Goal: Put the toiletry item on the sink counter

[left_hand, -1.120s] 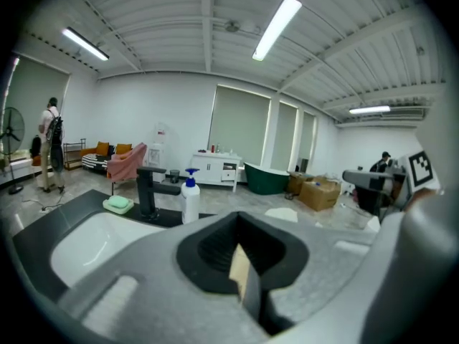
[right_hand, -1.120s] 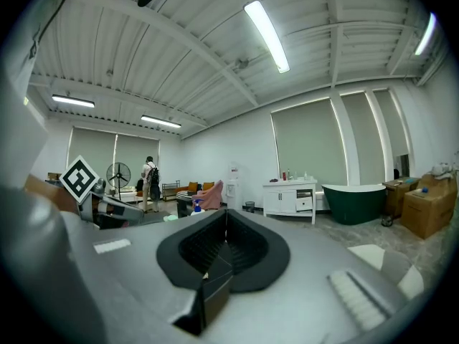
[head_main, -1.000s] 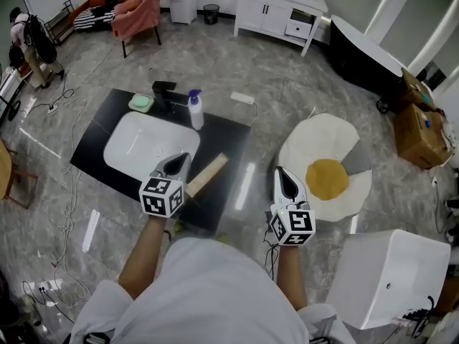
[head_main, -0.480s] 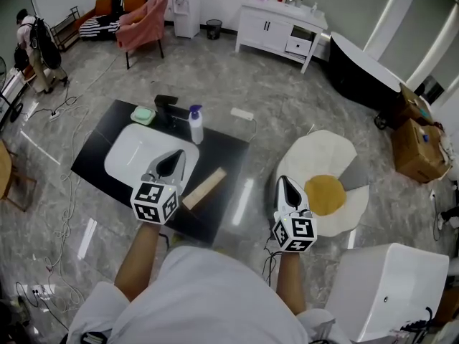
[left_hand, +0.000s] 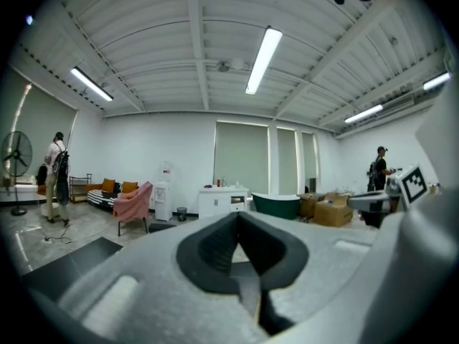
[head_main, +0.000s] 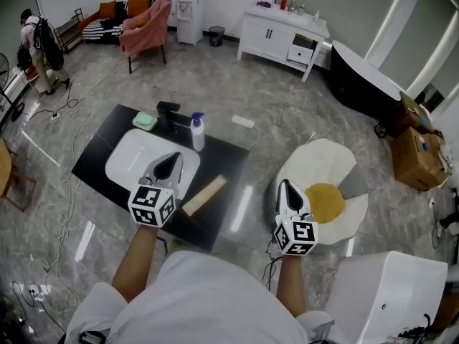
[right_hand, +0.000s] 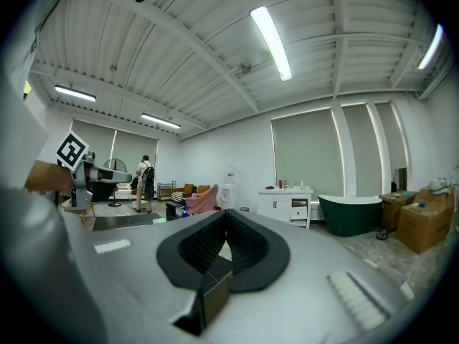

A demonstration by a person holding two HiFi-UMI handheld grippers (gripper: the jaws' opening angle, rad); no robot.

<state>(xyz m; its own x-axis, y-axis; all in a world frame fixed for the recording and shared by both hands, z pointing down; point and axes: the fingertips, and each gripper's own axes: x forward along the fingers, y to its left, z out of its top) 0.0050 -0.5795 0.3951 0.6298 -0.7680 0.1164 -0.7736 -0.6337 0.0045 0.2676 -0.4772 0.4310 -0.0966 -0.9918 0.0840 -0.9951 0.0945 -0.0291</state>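
Observation:
A black sink counter [head_main: 97, 156] with a white basin [head_main: 136, 156] stands low on the floor ahead of me. On it are a white pump bottle with a blue top [head_main: 198, 132], a green soap bar [head_main: 144, 120], a black faucet [head_main: 168, 110] and a pale wooden oblong item [head_main: 204, 196] near the counter's right end. My left gripper [head_main: 170, 162] hovers over the basin's near rim, left of the wooden item, shut with nothing in it [left_hand: 238, 217]. My right gripper [head_main: 287, 186] hangs off the counter, over the floor beside the rug, shut and empty [right_hand: 226, 217].
An egg-shaped rug [head_main: 326, 192] lies right of the counter. A white box-like unit [head_main: 387, 285] stands at lower right. Farther off are a white cabinet [head_main: 283, 24], a dark bathtub [head_main: 362, 67], cardboard boxes [head_main: 416, 145], a pink chair [head_main: 147, 20] and a person [head_main: 39, 41]. Cables trail at left.
My left gripper has lifted and drawn slightly left, away from the wooden item, which stays lying on the counter. The right gripper has barely shifted. Both stay shut.

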